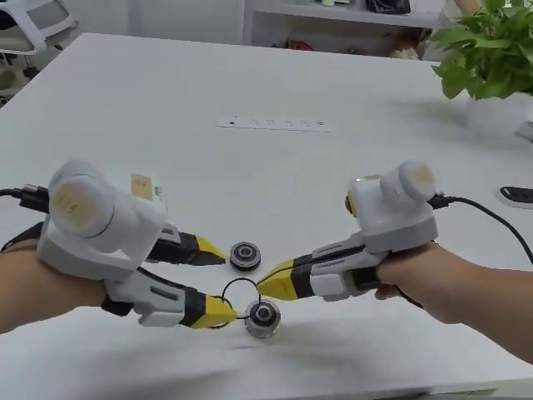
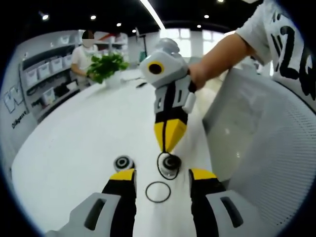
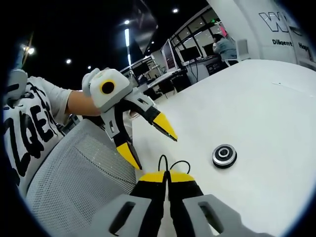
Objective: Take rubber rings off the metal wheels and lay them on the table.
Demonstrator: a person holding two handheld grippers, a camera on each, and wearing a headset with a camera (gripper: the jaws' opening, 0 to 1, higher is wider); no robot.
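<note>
Right gripper [image 1: 265, 286] pinched to a point, yellow tips together on a thin black rubber ring [image 3: 178, 162]. Seen from the left gripper view, that ring looped about the near wheel [image 1: 263, 317], a shiny metal one; whether free of it or not, hard to tell. Left gripper [image 1: 223, 282] spread wide, holding nothing. Below the gap, flat on the table, a second ring [image 2: 158, 192]. Just beyond the upper jaw tip in the head view, apart from it, the far wheel [image 1: 245, 256], dark-rimmed and lying flat.

All of it near the front edge of a broad white table [image 1: 250, 175] with a matt top. Further up, a flat white power strip [image 1: 275, 124]. At the right edge a small black object, too cut off to name. In the far right corner a leafy potted plant [image 1: 485, 52]. Behind the table, white shelving and an office chair [image 1: 33, 23]. In the gripper views, a dark ceiling with spot lamps and a light strip, bins on shelves along one wall, a person standing by the plant, and a pale mesh chair back [image 3: 74, 182] close to the table's near side.

Left hand [image 1: 29, 292] in from the left edge, low over the top, gripper aimed rightward. Right hand [image 1: 416, 279] in from the right, gripper sloping down and leftward — tips of both tools close together by the near wheel.
</note>
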